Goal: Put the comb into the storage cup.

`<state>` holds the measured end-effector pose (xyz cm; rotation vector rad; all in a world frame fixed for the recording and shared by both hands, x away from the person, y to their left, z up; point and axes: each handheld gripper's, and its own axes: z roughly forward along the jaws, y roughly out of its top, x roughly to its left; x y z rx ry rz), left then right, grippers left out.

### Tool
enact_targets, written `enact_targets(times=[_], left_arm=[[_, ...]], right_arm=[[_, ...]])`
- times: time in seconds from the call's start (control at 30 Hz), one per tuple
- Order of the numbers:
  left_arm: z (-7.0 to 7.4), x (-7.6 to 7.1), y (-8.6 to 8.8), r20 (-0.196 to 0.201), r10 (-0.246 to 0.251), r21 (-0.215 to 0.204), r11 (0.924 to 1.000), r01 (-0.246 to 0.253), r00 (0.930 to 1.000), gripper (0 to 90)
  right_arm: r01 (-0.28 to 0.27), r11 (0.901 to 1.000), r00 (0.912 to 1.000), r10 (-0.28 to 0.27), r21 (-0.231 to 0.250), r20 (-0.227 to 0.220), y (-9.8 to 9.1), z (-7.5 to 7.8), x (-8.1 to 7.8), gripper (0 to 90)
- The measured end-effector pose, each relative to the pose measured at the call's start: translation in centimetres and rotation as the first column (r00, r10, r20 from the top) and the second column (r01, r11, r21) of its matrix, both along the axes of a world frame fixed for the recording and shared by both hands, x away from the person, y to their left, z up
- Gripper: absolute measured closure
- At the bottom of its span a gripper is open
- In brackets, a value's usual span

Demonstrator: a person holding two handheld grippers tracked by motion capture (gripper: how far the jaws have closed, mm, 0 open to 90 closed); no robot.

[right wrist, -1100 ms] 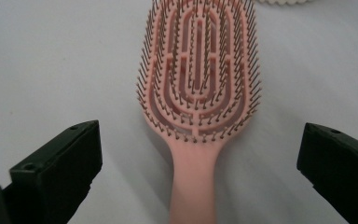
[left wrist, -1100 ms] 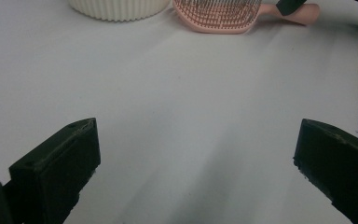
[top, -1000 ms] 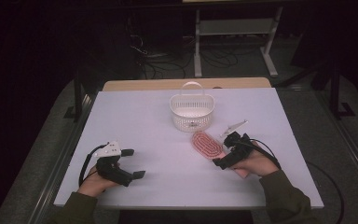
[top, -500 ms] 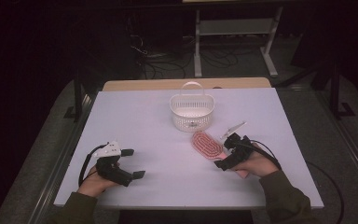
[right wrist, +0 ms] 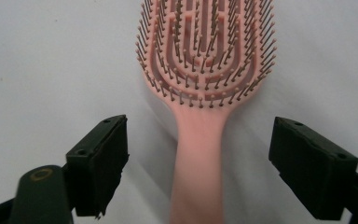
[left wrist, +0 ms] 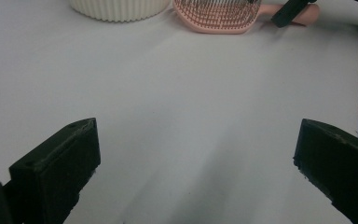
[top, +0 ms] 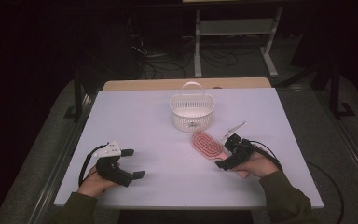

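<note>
high view: pink hairbrush [top: 207, 144] flat on white worktop [top: 158, 121], just in front of white basket [top: 192, 112]; right tool [top: 227, 153] astride its handle, left tool [top: 133, 163] agape, well apart.
right gripper view: jaws just closing, flanking handle, not touching.

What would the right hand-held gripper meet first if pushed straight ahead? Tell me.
The right hand-held gripper has just been closing, its jaws either side of the pink hairbrush's handle, not touching it. Straight on, they would likely meet the bristled head first.
</note>
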<state>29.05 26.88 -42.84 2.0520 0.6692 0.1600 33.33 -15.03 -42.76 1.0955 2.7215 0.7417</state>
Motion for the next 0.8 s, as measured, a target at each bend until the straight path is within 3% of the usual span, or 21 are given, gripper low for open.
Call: enact_targets(times=[0.43,0.8], left_arm=[[0.03,-0.01,0.04,-0.001,0.001,-0.001,1.0,-0.001,1.0,0.5],[0.03,-0.01,0.04,0.0,0.001,-0.001,1.0,-0.001,1.0,0.5]], right_arm=[[0.01,0.9999,0.9997,-0.01,-0.006,-0.022,-0.21,0.04,0.07,42.4],[0.002,0.9999,0.9994,-0.003,-0.013,-0.035,0.02,-0.1,0.25,51.5]])
